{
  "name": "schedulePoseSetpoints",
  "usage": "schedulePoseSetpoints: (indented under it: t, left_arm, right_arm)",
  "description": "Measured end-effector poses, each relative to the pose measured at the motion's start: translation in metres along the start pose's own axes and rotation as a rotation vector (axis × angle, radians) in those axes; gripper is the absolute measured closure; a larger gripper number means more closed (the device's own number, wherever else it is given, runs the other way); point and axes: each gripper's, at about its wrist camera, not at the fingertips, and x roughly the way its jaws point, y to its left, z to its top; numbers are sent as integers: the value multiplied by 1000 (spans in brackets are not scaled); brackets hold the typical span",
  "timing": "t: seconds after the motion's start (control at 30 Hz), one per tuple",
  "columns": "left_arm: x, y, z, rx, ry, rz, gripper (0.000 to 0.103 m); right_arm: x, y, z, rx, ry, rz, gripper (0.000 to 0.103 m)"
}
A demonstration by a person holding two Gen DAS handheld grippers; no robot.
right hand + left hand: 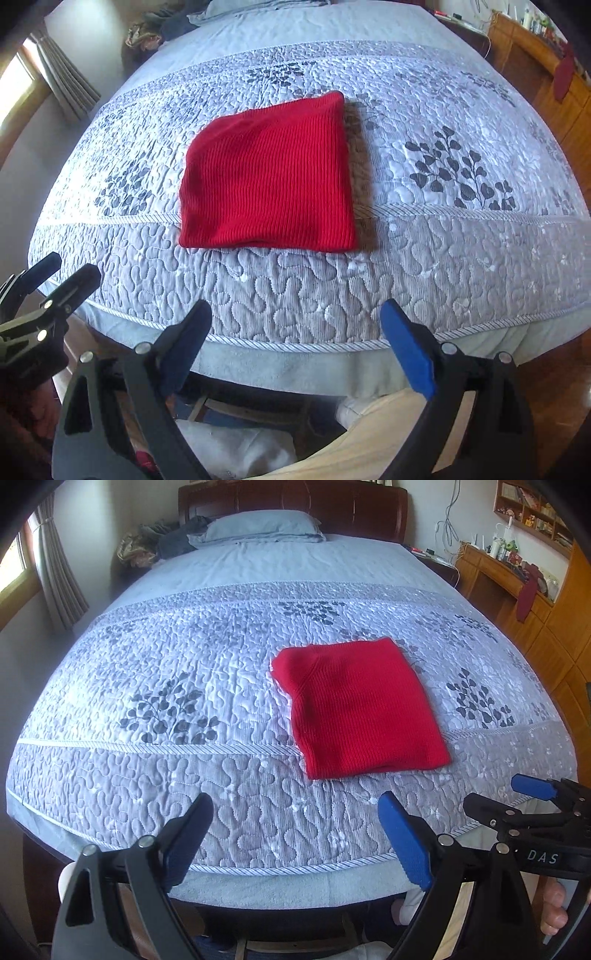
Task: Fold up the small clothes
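A red ribbed knit garment lies folded into a flat rectangle on the quilted bed, near the foot edge. It also shows in the right wrist view. My left gripper is open and empty, held back over the foot edge of the bed, apart from the garment. My right gripper is open and empty too, over the same edge. The right gripper shows at the right of the left wrist view. The left gripper shows at the left of the right wrist view.
A blue pillow and a pile of dark clothes lie at the wooden headboard. A wooden desk and shelves stand to the right. A curtained window is on the left. My legs are below the bed edge.
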Motion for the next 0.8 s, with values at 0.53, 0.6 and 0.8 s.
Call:
schedulePoseSetpoints:
  t: [0.53,0.6,0.8]
  left_arm:
    - [7,-6,7,4,2,23,12]
    - [8,-7,8,9,6,26,12]
    - [16,-11,8,21,24,27,12]
  right_arm:
    - [2,3,3,-6,-6,11,10]
    - [2,3,3,-9,-8,12,10]
    - [4,3,3,-19,-12,10,10]
